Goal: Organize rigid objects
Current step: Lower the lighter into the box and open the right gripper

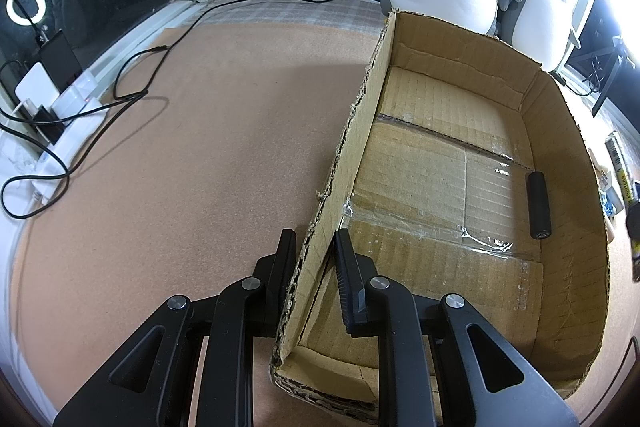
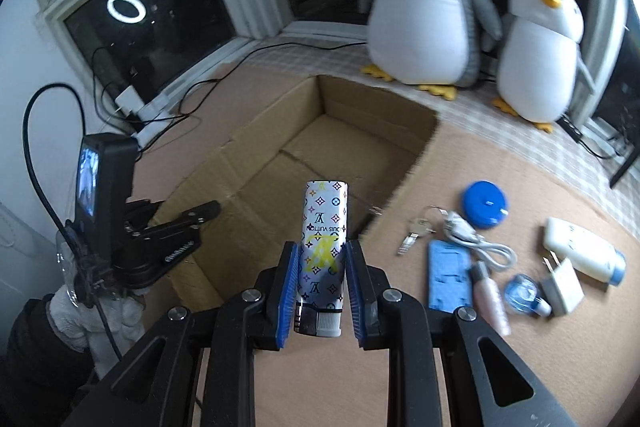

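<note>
The right gripper (image 2: 320, 259) is holding a white patterned lighter (image 2: 323, 259) between its blue-padded jaws, which are pressing on its two long sides. The lighter's long axis is running along the fingers, its capped metal end sitting back toward the camera and its flat base pointing forward, over the near edge of the open cardboard box (image 2: 412, 155).

The left gripper (image 1: 314, 247) is clamping the box's near left wall, one jaw outside and one inside, closed tight on the torn cardboard rim. Inside, a black cylinder (image 1: 538, 205) is lying flat against the right wall, its length running parallel to that wall; most of the taped floor is lying bare.

Right of the box on the cork mat, a blue round case (image 2: 485, 203), keys (image 2: 418, 229), a coiled white cable (image 2: 476, 237), a blue holder (image 2: 448, 277), what may be a pink tube (image 2: 494, 301), a white charger plug (image 2: 563, 285) and a white bottle (image 2: 586, 251) are lying close together.
</note>
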The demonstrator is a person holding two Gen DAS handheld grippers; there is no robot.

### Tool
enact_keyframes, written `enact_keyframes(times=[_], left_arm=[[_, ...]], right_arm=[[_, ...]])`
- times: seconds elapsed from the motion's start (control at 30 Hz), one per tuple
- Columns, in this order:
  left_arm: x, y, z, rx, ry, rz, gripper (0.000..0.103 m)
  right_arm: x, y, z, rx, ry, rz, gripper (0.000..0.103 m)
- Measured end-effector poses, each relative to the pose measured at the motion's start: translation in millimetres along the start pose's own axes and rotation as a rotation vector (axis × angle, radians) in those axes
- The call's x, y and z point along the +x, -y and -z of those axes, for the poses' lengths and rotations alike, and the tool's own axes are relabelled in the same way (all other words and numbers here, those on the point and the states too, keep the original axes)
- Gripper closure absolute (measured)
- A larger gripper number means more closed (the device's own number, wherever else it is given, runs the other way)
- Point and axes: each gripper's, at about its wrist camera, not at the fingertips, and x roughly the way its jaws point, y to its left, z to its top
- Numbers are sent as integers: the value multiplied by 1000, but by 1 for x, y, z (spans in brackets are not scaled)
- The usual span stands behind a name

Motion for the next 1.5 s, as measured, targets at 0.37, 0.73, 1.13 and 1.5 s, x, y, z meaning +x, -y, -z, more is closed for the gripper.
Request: enact_keyframes(times=[0.37,0.73,1.13,1.5], left_arm=[[1,-1,0,-3,1,2,85],[1,-1,0,-3,1,2,85],[1,-2,0,-3,1,3,85],[1,-2,0,-3,1,2,85]], right_arm=[[27,-40,-8,-58,-33,-40,82],[38,-47,-6,-75,-52,-44,81],[34,-42,-5,-64,-34,-33,65],[20,-25,-1,-30,-14,-24,65]])
